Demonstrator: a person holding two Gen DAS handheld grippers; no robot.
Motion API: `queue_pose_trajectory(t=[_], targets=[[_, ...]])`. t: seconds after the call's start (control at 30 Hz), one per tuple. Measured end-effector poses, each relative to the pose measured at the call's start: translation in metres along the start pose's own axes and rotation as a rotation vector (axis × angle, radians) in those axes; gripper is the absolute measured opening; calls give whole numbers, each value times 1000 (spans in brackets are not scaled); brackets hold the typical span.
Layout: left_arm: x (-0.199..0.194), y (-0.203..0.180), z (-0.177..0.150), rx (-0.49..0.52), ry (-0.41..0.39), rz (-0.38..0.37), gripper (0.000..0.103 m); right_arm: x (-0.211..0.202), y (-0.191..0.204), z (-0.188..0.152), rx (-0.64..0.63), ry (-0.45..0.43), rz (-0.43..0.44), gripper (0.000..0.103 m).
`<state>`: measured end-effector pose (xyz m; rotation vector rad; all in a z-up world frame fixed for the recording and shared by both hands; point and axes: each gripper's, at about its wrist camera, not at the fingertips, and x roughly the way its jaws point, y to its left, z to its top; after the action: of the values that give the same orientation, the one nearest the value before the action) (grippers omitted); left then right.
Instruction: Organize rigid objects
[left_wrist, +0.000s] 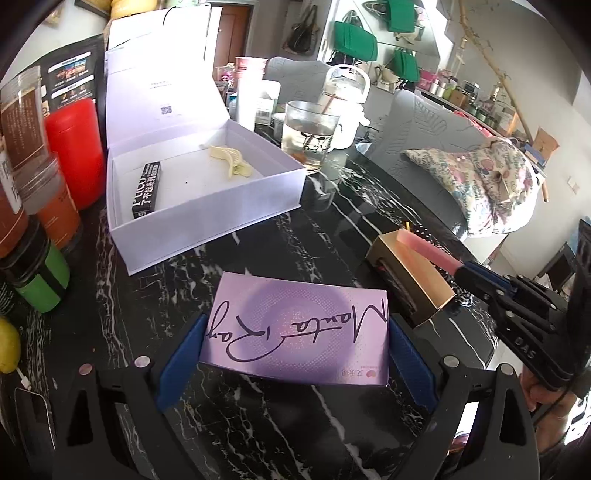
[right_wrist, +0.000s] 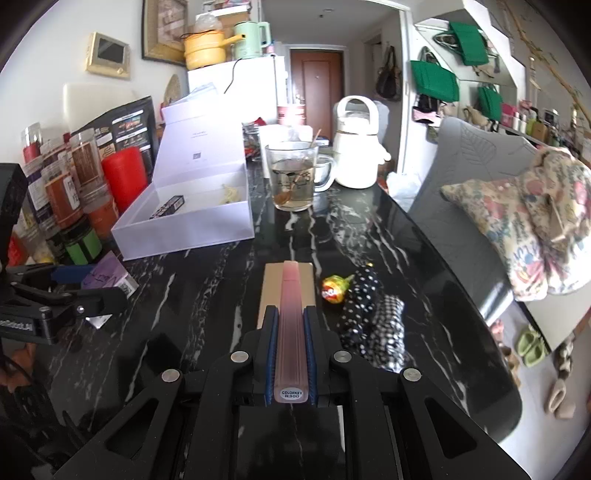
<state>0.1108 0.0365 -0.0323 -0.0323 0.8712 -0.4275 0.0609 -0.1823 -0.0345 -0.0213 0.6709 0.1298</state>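
The left hand-held gripper (left_wrist: 295, 354) clasps the purple box (left_wrist: 295, 328) just above the tabletop (left_wrist: 295, 240). The right hand-held gripper (right_wrist: 290, 332) grips a pink tube (right_wrist: 291, 332), apparently resting on a gold box (right_wrist: 271, 291).

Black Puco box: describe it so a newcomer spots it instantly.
Find the open white gift box with its lid raised, on the black marble table. Inside lie two things; the black Puco box is the slim dark carton along the left wall, unlike the pale yellow hair clip beside it.
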Motion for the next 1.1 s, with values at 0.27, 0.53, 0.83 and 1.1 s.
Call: queue_pose_trajectory(t=[0.27, 0.53, 0.83, 1.1], targets=[[10, 4, -1, -7, 24, -4, 96, 25, -1, 1, 17, 57, 7, 14], [17, 5, 0, -7, 32, -5, 96, 42, -3, 11, 32, 84, -4, 24], [20, 15, 1, -35, 36, 26, 96, 49, 2, 13, 1, 63, -12, 13], [20, 17, 13, -45, 27, 35, 96, 46, 5, 25, 14, 58, 15, 13]])
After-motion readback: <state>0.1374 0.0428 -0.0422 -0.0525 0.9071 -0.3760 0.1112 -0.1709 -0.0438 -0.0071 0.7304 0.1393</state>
